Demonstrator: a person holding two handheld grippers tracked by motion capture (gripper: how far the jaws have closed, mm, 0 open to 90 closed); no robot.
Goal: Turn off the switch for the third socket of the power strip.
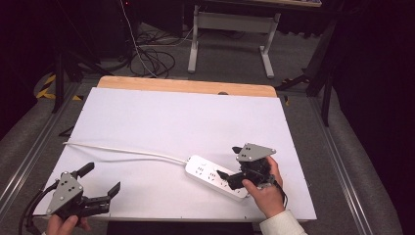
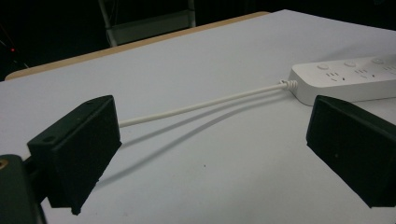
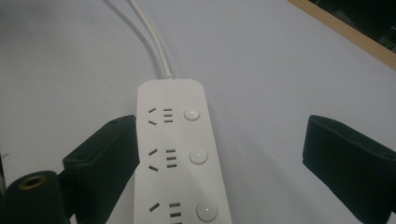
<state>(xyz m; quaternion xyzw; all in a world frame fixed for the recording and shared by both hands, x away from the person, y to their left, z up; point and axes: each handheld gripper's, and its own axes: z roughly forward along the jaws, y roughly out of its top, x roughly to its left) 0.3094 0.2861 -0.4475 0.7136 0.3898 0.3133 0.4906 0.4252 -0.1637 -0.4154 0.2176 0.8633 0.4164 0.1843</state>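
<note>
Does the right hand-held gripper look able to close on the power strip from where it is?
Probably yes: the right hand-held gripper is open astride the power strip, nothing between them.

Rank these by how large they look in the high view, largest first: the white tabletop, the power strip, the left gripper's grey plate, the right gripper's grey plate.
1. White tabletop, by far the largest.
2. Power strip, though the right gripper covers its near end.
3. The grey plate on the left gripper and the grey plate on the right gripper look much alike; tilt makes ranking them unsure.
</note>
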